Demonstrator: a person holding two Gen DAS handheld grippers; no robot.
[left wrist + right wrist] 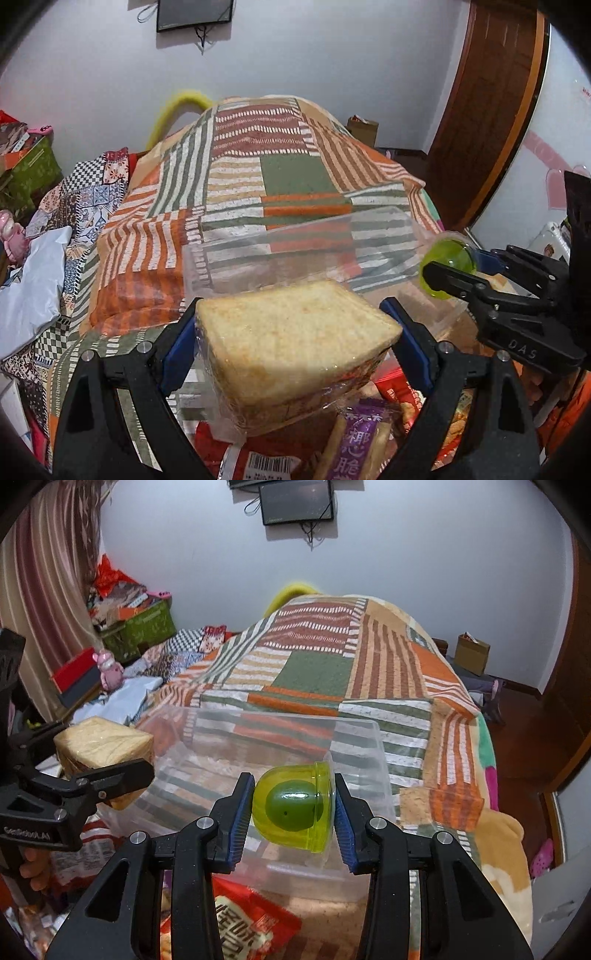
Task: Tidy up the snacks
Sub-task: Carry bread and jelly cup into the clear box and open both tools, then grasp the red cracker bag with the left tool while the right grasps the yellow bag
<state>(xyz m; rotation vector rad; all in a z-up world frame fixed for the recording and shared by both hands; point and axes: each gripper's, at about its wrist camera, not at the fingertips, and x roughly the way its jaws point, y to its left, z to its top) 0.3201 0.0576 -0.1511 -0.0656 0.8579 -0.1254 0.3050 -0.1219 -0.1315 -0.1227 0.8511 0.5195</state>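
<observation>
over the clear bin (373,738), both claws angle downward, loaded.

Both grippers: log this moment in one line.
left gripper: shut on wrapped bread | right gripper: shut on green jelly cup | both over clear bin

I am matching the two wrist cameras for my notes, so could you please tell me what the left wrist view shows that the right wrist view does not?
Only the left wrist view shows the purple wrapped snack and a barcode label below the bread. Only the right wrist view shows the curtain and the person's fingers under the left hand-held gripper. Both show the wrapped bread it holds, the green jelly cup in the right hand-held gripper, the clear plastic box and the patchwork blanket.
</observation>
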